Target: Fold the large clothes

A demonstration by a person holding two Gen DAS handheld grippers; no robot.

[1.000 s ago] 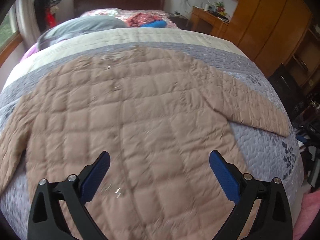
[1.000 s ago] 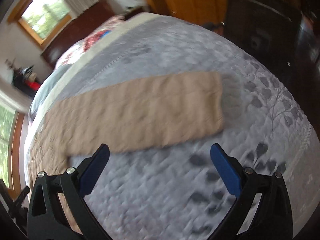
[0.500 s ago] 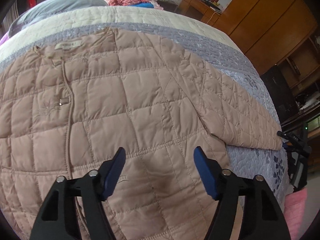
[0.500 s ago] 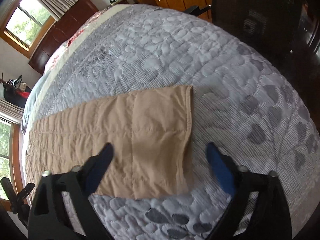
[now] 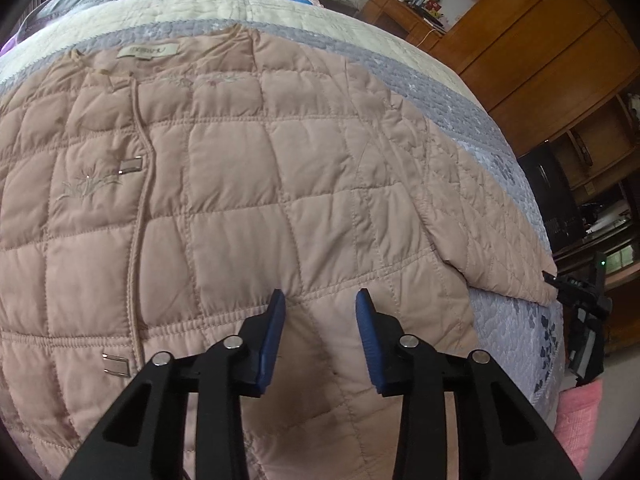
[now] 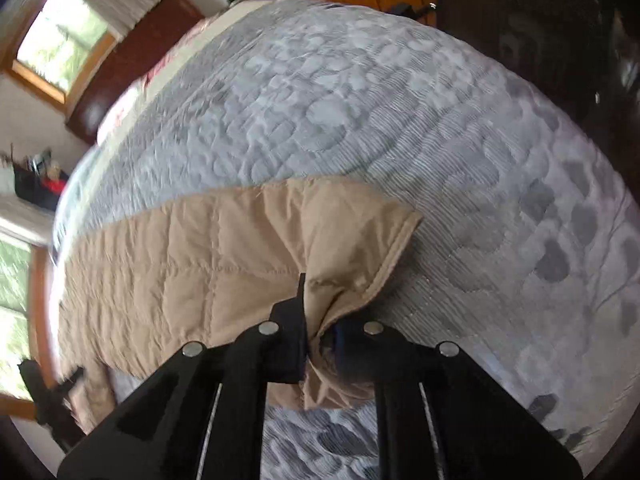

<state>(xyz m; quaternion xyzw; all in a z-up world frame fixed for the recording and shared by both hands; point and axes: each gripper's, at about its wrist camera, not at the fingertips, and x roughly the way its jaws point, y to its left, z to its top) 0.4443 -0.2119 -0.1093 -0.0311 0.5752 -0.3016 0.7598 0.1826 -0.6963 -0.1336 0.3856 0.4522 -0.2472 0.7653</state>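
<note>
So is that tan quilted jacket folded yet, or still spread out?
Spread out. The jacket lies flat and open across the bed, its sleeve stretched sideways; only the cuff is bunched.

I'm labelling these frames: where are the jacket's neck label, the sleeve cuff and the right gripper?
neck label (image 5: 147, 51), left wrist view, middle of the tag.
sleeve cuff (image 6: 376, 248), right wrist view, bunched end.
right gripper (image 6: 314, 312), right wrist view, between the fingertips.
</note>
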